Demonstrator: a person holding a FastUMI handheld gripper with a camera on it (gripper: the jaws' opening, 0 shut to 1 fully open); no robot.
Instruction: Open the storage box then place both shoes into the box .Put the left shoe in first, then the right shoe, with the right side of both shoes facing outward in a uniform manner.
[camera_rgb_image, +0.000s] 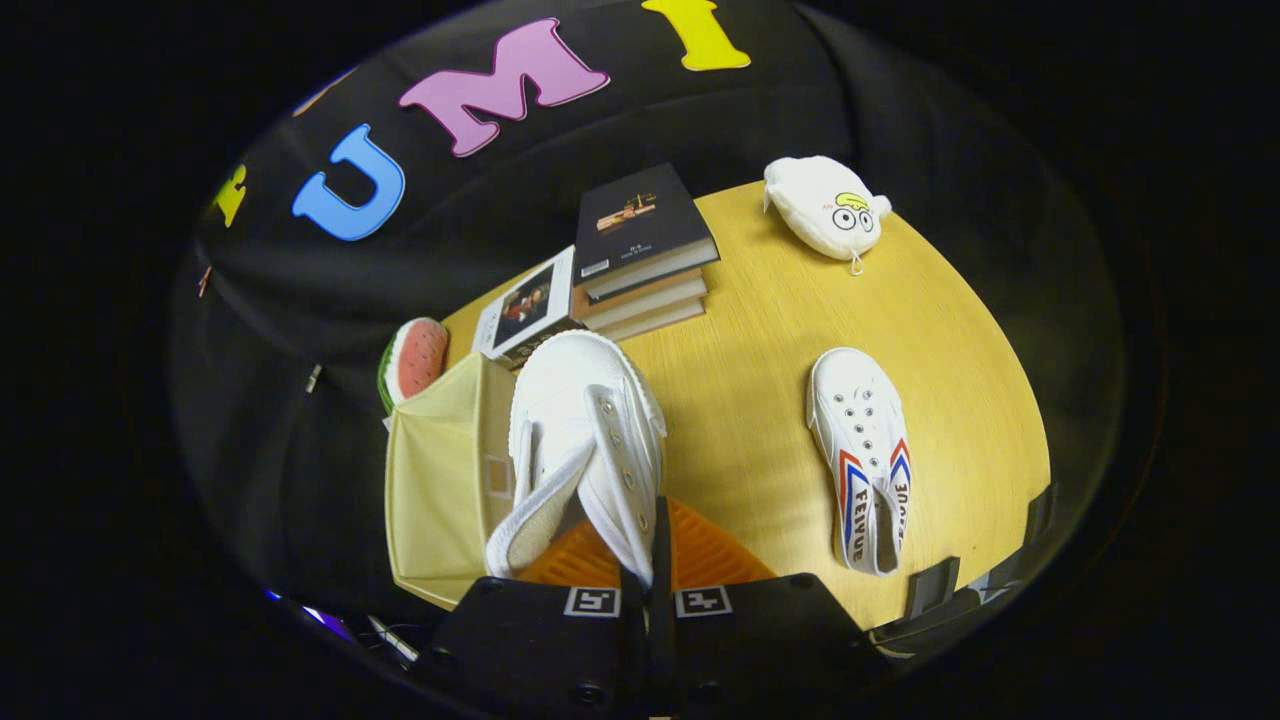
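Two fingers of the claw (648, 585) pinched together on the ankle edge of a white shoe (585, 440), lifted over the open cream storage box (440, 480) just ahead, second shoe (862, 450) lying on the table (760, 400) off right.

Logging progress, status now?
Gripper shut on first shoe, above open box. Second shoe lies on table. Nothing blocking.

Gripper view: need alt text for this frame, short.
The gripper, jaws closed on the heel edge of a white canvas shoe, holds it above an open pale-yellow storage box with an orange floor. A second white shoe with red-blue stripes lies on the yellow table, beyond stacked books.
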